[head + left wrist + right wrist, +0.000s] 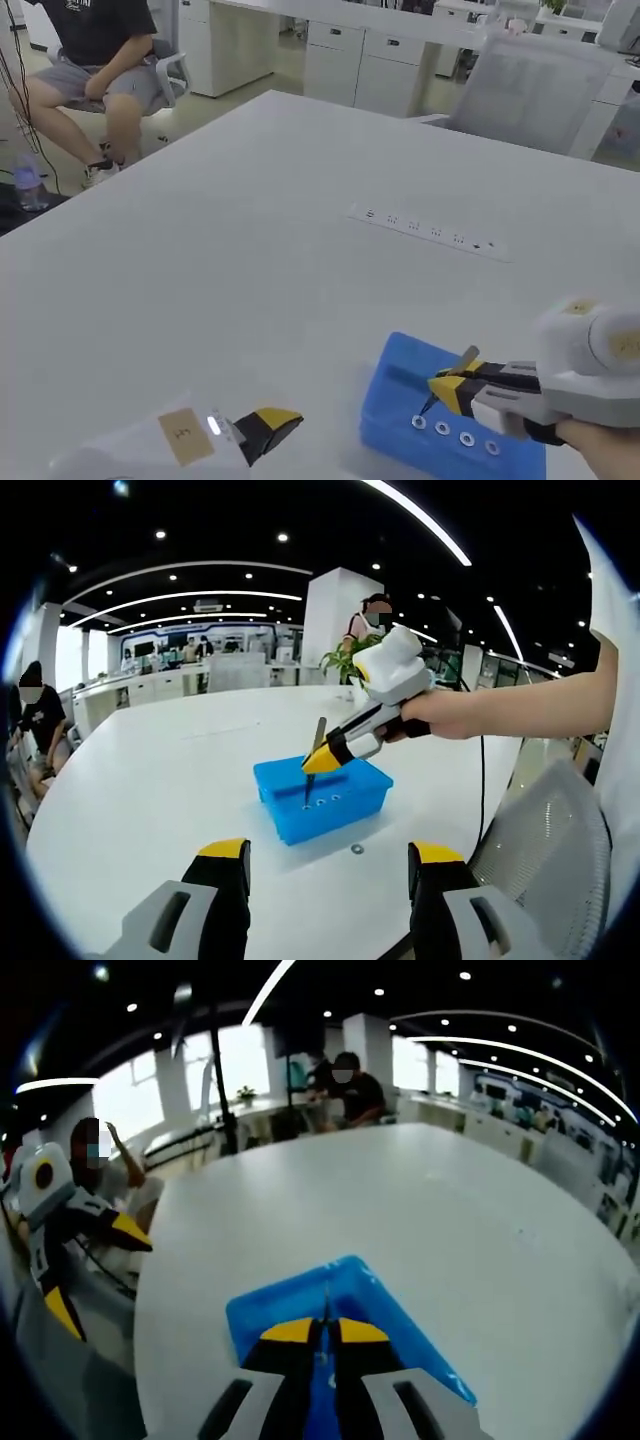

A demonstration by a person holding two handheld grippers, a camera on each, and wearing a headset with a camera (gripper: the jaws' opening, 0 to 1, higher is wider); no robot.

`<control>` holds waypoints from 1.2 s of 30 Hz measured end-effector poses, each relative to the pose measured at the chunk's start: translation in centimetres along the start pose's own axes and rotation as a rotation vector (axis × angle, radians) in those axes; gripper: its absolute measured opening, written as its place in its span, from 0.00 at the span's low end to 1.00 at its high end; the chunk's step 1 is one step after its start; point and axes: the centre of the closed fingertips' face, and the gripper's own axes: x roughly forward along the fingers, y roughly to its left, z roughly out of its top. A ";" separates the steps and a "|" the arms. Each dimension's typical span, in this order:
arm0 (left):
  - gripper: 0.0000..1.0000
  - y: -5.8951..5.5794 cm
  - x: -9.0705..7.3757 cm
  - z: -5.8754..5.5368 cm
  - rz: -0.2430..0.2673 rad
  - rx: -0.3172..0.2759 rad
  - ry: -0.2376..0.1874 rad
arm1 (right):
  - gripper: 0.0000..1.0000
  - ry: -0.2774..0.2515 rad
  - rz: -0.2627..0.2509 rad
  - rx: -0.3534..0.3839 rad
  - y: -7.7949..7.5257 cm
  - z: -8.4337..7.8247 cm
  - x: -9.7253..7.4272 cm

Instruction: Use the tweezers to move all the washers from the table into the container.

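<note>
A white office counter (300, 260) carries the blue container (385, 420) at my 5 o'clock. My right tongs (440, 385) are clenched on the tweezers (318, 735), tips down over four washers (442, 429) inside it. In the left gripper view, a lone washer (357, 849) lies on the counter at the container's 5 o'clock. My left tongs (330, 852) are released.

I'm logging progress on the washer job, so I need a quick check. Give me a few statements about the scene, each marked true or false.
1. The right gripper holds the tweezers above the blue container. True.
2. The container is empty. False: four washers lie inside it.
3. A loose washer lies on the table beside the container. True.
4. The left gripper is shut on a washer. False: its jaws stand apart and hold nothing.
</note>
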 end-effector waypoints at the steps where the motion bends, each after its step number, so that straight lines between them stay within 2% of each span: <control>1: 0.63 0.0 0.0 0.0 0.000 0.001 0.001 | 0.03 -0.010 -0.002 0.002 0.0 0.2 -0.2; 15: 0.63 0.0 0.0 0.0 0.003 0.002 0.001 | 0.03 -0.131 0.010 -0.020 2.3 3.4 -3.8; 22: 0.63 0.0 0.0 0.0 0.001 0.002 0.001 | 0.03 -0.146 0.038 -0.033 3.8 3.7 -4.8; 30: 0.62 0.0 0.1 -0.1 0.003 0.004 0.001 | 0.03 -0.115 0.074 -0.031 5.1 1.9 -5.0; 36: 0.62 0.0 0.1 -0.1 0.002 0.006 0.003 | 0.03 -0.055 0.101 -0.021 5.9 -0.5 -4.6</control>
